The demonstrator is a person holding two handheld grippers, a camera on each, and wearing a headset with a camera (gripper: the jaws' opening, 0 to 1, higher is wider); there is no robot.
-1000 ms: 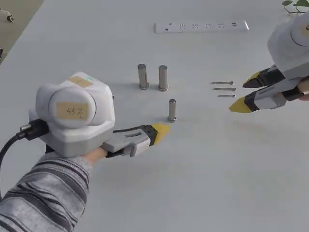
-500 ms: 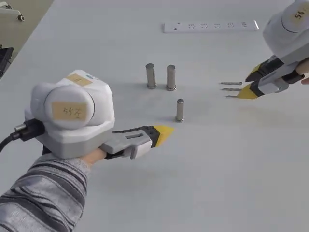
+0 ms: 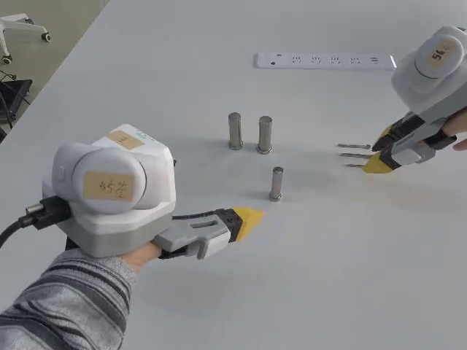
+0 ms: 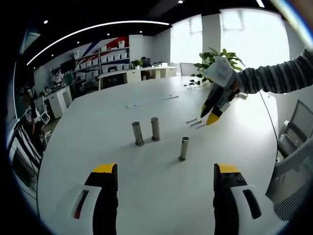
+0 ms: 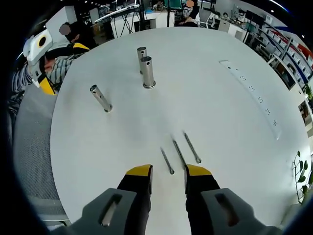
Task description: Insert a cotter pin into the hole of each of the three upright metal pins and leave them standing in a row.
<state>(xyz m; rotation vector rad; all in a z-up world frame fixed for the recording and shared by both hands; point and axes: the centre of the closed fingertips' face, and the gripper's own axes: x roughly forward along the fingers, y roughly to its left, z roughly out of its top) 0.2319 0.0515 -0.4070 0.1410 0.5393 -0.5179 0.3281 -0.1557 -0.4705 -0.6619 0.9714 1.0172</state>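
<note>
Three upright metal pins stand on the white table: two side by side (image 3: 235, 130) (image 3: 265, 135) and a shorter one (image 3: 276, 183) nearer me. To their right lie three cotter pins (image 3: 354, 154) in parallel. My right gripper (image 3: 381, 149) is at their right ends, tilted down, jaws narrowly open. In the right gripper view the nearest cotter pin (image 5: 167, 161) ends just ahead of the gap between the jaws of the right gripper (image 5: 168, 174). My left gripper (image 3: 244, 219) hovers left of the short pin, and in its own view the left gripper (image 4: 166, 171) is wide open and holds nothing, with the short pin (image 4: 184, 148) ahead.
A white power strip (image 3: 325, 60) lies at the table's far edge. An office chair base (image 3: 22, 25) stands on the floor beyond the table's left edge. Bare table (image 3: 328, 255) stretches in front of the pins.
My right gripper has come down and left to the ends of the cotter pins, and its jaws have narrowed. The left gripper has stayed where it was; the head camera has shifted.
</note>
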